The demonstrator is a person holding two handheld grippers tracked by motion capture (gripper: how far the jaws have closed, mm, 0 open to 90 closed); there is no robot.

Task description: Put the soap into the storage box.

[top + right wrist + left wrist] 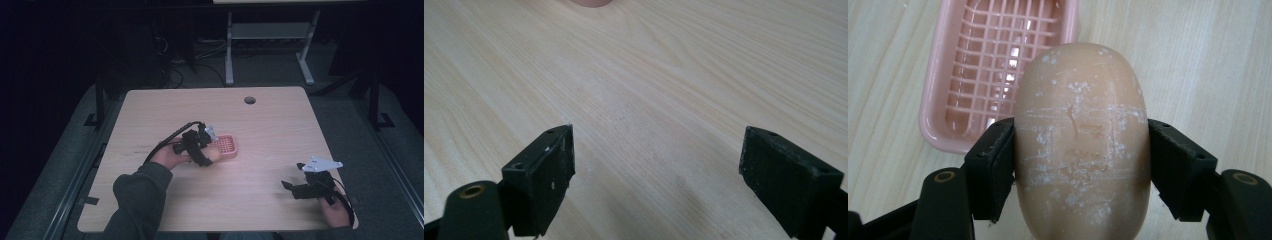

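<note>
Peach-coloured, oval bar of soap point(1082, 145), its surface scuffed with white scratches and flecks, sits clamped between the two black jaws of the left hand-held gripper point(1082, 160); each jaw presses flat against one long side of the bar, so this tool is closed on the soap. In the left gripper view the bar is seen just in front of a pink plastic soap dish point(998, 75) with a gridded floor, the far end of the bar overlapping the dish's near right corner; whether the bar touches the dish cannot be told. In the high view the left hand-held gripper point(207, 150) is left of the middle of the light wooden desk point(270, 125), with the soap point(214, 154) at its tip and the pink dish point(226, 146) just beside it on the right. The right hand-held gripper point(292, 189) is low over the near right part of the desk, well apart from the soap and dish, with a grey three-cornered plate on top. In the right gripper view its jaws stand wide apart with nothing between them, over bare wood grain point(649, 100). A round cable hole point(249, 100) lies near the desk's far edge.
</note>
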